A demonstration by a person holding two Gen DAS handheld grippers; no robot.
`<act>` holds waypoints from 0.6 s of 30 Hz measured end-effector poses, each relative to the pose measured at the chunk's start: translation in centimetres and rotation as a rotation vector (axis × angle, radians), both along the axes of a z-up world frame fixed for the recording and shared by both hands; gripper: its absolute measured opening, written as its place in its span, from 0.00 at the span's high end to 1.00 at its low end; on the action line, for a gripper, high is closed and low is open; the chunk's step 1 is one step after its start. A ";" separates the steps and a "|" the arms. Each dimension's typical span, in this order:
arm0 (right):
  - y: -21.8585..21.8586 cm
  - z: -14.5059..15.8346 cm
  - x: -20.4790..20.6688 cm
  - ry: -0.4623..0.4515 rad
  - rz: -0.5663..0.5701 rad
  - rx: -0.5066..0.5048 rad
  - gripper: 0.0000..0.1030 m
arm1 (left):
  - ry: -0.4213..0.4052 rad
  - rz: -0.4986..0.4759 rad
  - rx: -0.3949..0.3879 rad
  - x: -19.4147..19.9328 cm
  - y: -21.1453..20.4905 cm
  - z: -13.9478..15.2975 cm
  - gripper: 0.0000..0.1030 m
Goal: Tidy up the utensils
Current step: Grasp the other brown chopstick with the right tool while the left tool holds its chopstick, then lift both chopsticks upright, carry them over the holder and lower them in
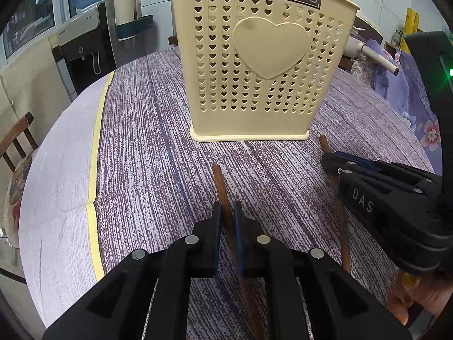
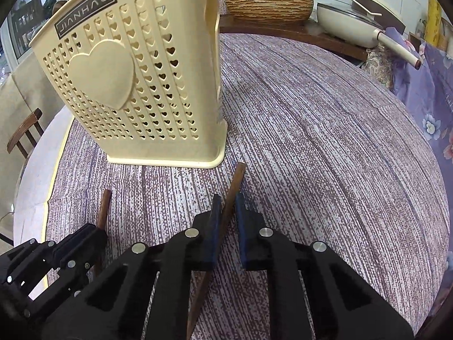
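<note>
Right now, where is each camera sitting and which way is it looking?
Left wrist: rides the left gripper, looking down over a brown wooden chopstick toward the cream heart-holed plastic holder; the right gripper shows.
Right wrist: rides the right gripper, same direction; the left gripper shows.
Shared: holder, purple striped tablecloth, both chopsticks.
</note>
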State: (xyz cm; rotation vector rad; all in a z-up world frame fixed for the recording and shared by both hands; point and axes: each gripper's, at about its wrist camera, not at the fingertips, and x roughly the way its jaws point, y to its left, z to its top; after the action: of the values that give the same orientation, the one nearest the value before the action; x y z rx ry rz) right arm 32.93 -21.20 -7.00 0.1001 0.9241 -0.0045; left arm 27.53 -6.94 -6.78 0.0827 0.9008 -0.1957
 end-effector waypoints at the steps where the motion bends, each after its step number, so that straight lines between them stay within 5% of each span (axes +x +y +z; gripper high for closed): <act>1: -0.1 0.0 -0.1 -0.001 -0.001 0.007 0.89 | 0.001 0.001 -0.001 0.0 0.0 0.0 0.91; 18: -4.1 0.2 -0.3 -0.028 -0.007 0.224 0.92 | 0.010 -0.017 -0.120 -0.2 0.4 0.4 0.93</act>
State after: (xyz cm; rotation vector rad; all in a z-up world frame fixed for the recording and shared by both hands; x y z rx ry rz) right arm 32.65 -25.32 -6.75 0.3106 0.8942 0.0943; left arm 27.33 -6.52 -6.38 -0.0216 0.8970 -0.2658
